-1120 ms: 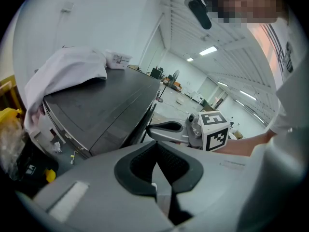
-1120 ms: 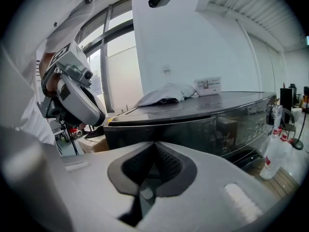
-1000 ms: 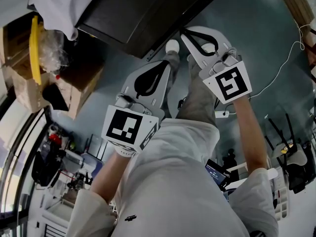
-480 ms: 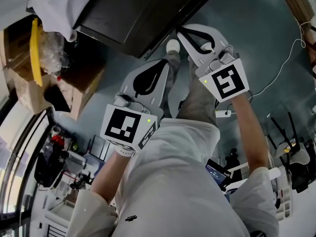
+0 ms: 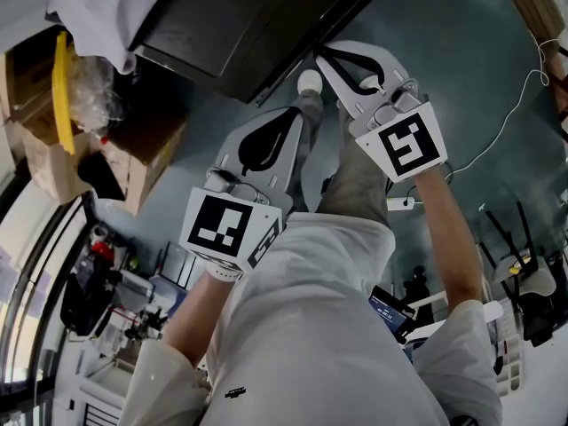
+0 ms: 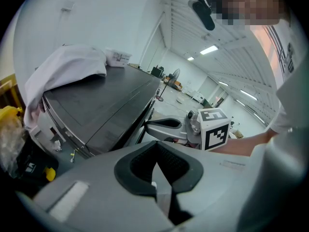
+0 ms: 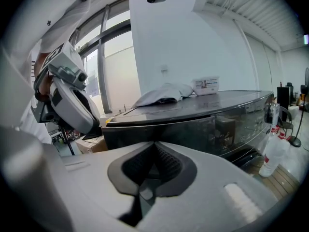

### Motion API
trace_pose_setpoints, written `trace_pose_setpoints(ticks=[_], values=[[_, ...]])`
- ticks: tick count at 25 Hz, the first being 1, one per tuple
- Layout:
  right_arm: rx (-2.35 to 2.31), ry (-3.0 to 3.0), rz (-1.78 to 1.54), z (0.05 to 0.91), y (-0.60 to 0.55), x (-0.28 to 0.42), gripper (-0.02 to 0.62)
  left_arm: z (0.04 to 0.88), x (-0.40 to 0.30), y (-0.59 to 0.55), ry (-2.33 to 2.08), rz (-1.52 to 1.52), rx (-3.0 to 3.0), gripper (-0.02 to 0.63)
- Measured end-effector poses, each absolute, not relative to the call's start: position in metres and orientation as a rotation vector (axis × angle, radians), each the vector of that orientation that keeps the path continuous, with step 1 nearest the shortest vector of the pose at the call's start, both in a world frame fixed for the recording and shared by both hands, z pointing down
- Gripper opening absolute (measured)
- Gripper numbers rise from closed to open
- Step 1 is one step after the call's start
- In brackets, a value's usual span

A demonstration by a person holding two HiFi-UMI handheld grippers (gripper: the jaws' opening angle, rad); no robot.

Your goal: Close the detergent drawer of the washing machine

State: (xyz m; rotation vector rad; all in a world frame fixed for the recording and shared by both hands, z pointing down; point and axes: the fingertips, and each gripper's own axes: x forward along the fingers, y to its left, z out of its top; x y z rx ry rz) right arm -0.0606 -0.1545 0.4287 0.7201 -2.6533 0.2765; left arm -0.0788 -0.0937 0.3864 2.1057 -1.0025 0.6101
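Over the last second the right gripper (image 5: pixel 324 56) has crept slightly up and left, so its tip now sits just beside the washer's (image 5: pixel 240 25) front edge. I cannot tell whether it touches. The left gripper (image 5: pixel 299 118) has barely shifted. Both are held out on extended arms, side by side, with the right one further forward. Each gripper's fingers are pressed together with nothing between them. A white cloth (image 5: pixel 106 7) lies on the washer's top. The drawer cannot be picked out in any view.

Two hand-held grippers (image 5: pixel 297 122) (image 5: pixel 325 58), one washing machine (image 5: pixel 248 25)
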Motion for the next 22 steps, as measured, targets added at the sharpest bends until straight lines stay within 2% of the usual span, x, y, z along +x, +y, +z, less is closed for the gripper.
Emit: trace_pose_setpoints(ticks=[22], values=[[0.753,-2.646,0.293,0.4273,-0.1559,-0.0607,0.005,0.3862,-0.0784,-0.09,-1.0,0.62,2.11,0.017]])
